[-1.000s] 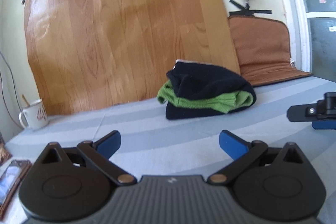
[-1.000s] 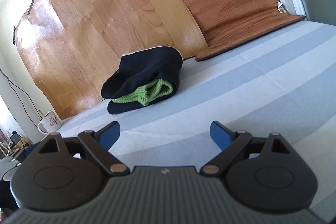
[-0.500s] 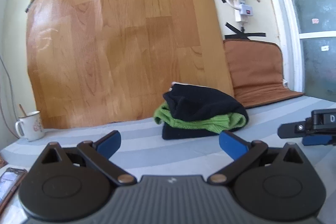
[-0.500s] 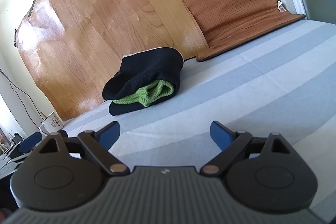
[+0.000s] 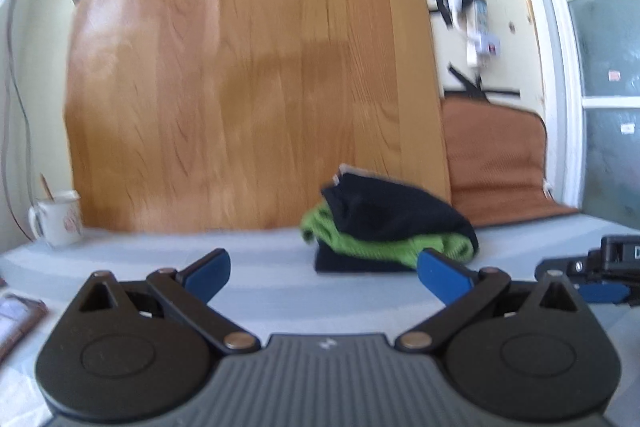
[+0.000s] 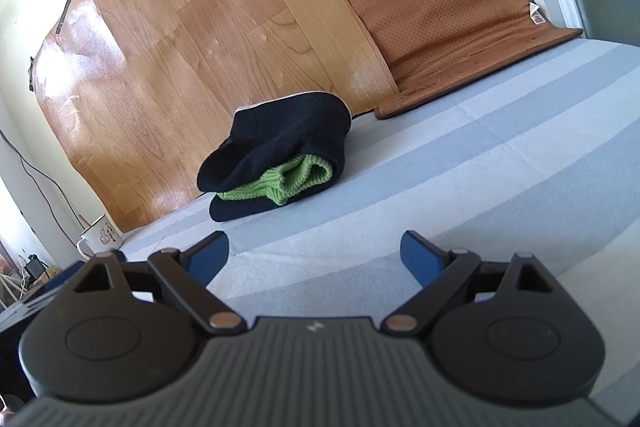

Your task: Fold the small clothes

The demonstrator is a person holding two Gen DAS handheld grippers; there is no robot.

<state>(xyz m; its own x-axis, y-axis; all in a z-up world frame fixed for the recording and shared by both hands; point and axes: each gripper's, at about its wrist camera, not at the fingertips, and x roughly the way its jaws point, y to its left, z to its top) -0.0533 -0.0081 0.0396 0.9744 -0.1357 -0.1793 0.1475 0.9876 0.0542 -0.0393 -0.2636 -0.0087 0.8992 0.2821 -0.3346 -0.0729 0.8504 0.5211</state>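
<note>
Since the frame a second ago the left gripper (image 5: pixel 322 269) has tipped upward and its view has gone motion-blurred, with more wall above the wood-grain sheet (image 5: pixel 248 83) now showing; the right gripper (image 6: pixel 314 253) has hardly moved. Striped grey-blue cloth surface (image 6: pixel 500 163) carries everything. Wood-grain sheet is taped to the wall behind, with a brown quilted mat (image 6: pixel 444 11) leaning just beside it. Folded black-and-green knit garment (image 6: pixel 280 163) lies on the cloth near the foot of the sheet, well apart from both grippers, already doubled over: black outer layers, green ribbed layer sandwiched between. White enamel mug (image 5: pixel 58 217) stands far left. Both grippers: blue pads spread wide, nothing between them; the right one's tip also shows at the edge of the left view. Judgement on handling: knit looks soft, light and thick, not fragile; it should compress under a pinch and not slip much, but the layers could slide over one another. Best hold is probably a pinch through all layers at the rounded folded edge, or at two corners, one gripper each. Fold appears largely complete.
</note>
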